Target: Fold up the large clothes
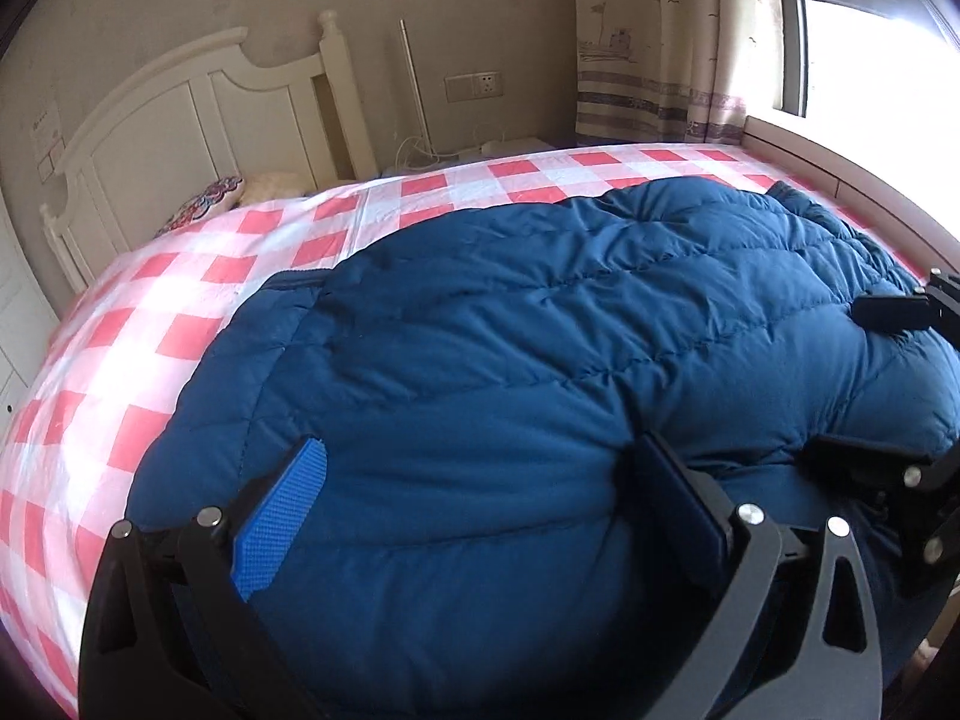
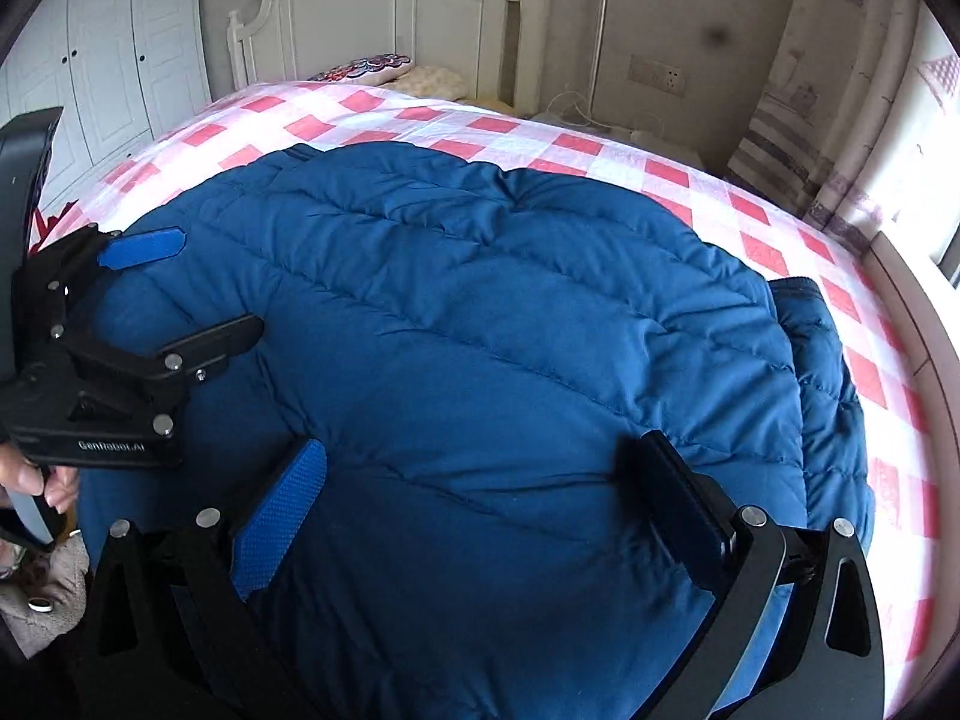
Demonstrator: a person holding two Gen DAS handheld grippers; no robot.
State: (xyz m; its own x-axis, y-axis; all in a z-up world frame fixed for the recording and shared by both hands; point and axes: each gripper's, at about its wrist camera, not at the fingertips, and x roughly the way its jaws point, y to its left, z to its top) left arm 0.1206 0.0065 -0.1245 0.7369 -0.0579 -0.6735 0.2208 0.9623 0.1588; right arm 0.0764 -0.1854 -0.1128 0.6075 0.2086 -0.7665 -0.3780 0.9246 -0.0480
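A large blue quilted down jacket (image 1: 540, 360) lies spread on the bed, its near edge by both grippers; it also shows in the right wrist view (image 2: 510, 330). My left gripper (image 1: 480, 480) is open, its jaws wide apart over the jacket's near edge, nothing held. It also shows at the left of the right wrist view (image 2: 198, 282). My right gripper (image 2: 480, 480) is open too, jaws wide over the jacket's near part. It shows at the right edge of the left wrist view (image 1: 852, 378). A folded sleeve or side (image 2: 828, 396) lies at the jacket's right.
The bed has a red and white checked sheet (image 1: 180, 312) and a white headboard (image 1: 180, 114). A patterned pillow (image 2: 366, 69) lies by the headboard. A curtain (image 1: 654, 42) and bright window (image 1: 870, 48) stand at the right. White wardrobe doors (image 2: 102, 60) stand left.
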